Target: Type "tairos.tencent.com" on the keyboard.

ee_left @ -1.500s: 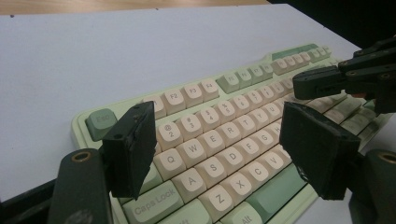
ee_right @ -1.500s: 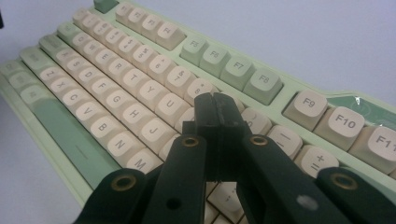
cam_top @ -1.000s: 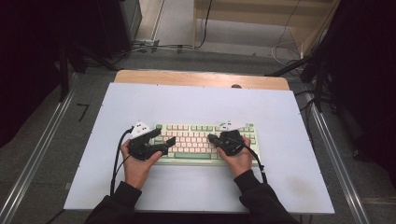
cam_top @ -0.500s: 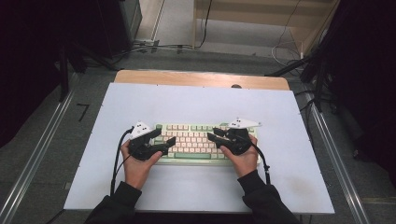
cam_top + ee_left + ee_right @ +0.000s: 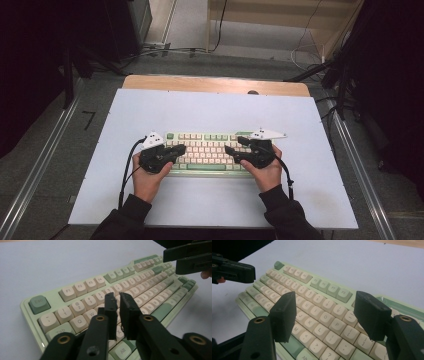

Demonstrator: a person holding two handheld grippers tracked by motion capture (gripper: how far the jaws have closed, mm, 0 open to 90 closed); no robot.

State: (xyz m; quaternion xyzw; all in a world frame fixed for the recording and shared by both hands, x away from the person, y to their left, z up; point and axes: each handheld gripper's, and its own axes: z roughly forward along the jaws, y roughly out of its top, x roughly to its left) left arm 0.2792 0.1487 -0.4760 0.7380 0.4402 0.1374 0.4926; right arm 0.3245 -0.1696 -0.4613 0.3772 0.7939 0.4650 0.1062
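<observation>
A pale green keyboard (image 5: 207,152) with cream keys lies on the white tabletop (image 5: 150,110), near its front middle. My left gripper (image 5: 178,149) rests over the keyboard's left end. In the left gripper view its jaws (image 5: 118,296) are shut, with a thin slit between them and nothing held, above the Q, W and number keys (image 5: 82,307). My right gripper (image 5: 234,144) is over the keyboard's right half. Its jaws (image 5: 327,302) stand wide open above the letter keys (image 5: 319,315). Each gripper view also shows the other gripper farther off (image 5: 190,256) (image 5: 234,270).
A wooden strip (image 5: 210,82) runs along the table's back edge. Metal rails (image 5: 40,170) flank the table on both sides. Cables (image 5: 165,50) lie on the floor behind, and dark equipment stands at both far corners. Bare white surface surrounds the keyboard.
The right hand has shifted slightly to the right and turned, and its jaws now show spread apart. The left hand and the keyboard have stayed put.
</observation>
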